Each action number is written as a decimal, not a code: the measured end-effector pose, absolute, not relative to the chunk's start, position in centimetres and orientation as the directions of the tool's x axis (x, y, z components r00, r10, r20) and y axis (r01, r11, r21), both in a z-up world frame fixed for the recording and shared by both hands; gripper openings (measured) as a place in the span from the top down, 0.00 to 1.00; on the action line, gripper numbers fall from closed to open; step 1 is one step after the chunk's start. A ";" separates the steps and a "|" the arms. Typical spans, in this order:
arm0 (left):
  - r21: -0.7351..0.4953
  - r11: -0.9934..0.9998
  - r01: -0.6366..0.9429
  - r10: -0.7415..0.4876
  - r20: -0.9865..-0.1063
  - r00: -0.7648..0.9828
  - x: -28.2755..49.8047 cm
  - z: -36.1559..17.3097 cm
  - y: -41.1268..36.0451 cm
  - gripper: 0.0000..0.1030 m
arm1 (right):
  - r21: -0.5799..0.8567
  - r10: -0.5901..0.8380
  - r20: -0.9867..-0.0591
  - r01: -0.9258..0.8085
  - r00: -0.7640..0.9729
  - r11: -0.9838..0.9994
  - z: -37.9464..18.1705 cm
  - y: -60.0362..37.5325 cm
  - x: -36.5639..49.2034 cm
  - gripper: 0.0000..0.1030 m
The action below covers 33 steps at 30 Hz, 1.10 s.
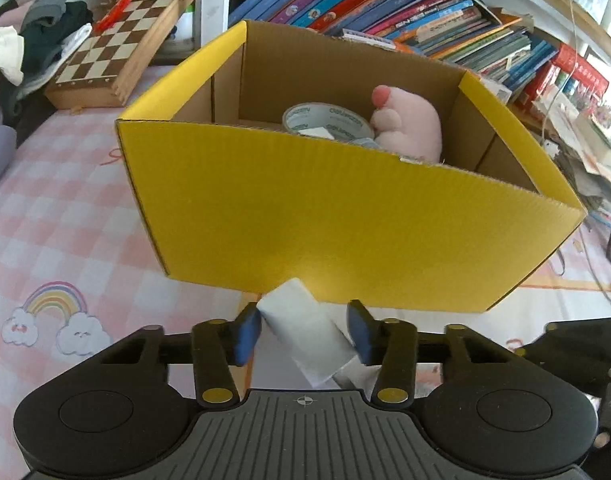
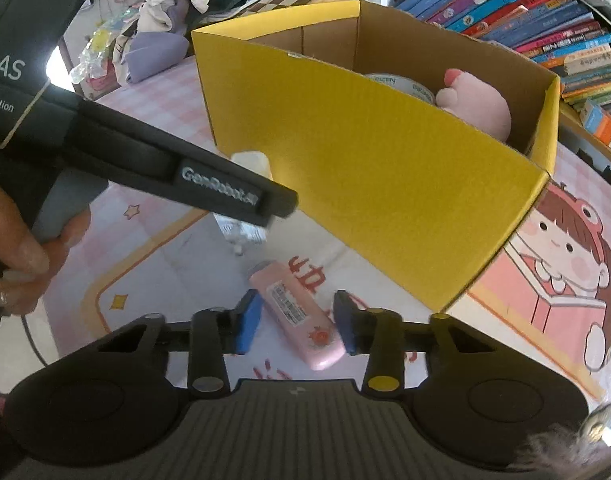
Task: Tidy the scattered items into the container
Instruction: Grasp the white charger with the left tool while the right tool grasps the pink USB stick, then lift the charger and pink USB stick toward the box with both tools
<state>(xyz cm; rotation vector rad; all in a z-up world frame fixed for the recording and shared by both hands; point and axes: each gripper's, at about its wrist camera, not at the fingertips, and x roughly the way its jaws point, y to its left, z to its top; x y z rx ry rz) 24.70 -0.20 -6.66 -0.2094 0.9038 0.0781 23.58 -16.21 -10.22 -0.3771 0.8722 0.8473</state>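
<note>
A yellow cardboard box (image 1: 325, 216) stands on the pink printed mat. Inside it lie a grey tape roll (image 1: 329, 120) and a pink plush toy (image 1: 409, 124). My left gripper (image 1: 304, 332) is shut on a white packet (image 1: 305, 336), held slantwise just in front of the box's near wall. In the right wrist view that packet (image 2: 251, 160) sticks out above the left tool's black finger (image 2: 225, 188). My right gripper (image 2: 297, 326) is open, its blue pads either side of a pink bottle (image 2: 297, 316) lying on the mat beside the box (image 2: 365, 168).
A chessboard (image 1: 105, 56) and a pile of clothes (image 1: 25, 40) lie behind the box on the left. Rows of books (image 1: 425, 12) fill the shelf behind it. A person's hand (image 2: 21, 264) grips the left tool. A purple cushion (image 2: 153, 52) sits at the mat's far edge.
</note>
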 end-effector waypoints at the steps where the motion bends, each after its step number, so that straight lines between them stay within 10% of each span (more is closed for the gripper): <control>1: -0.151 0.976 -0.155 -0.024 -0.788 0.615 24.5 -6.6 -0.1 0.62 | 0.042 0.490 -0.797 -0.778 0.353 0.627 -10.1 -16.4 23.5 0.73; 33: -0.212 0.963 -0.166 -0.061 -0.773 0.631 19.9 -5.0 3.5 0.75 | 0.043 0.459 -0.815 -0.753 0.353 0.656 -9.4 -15.5 21.6 0.78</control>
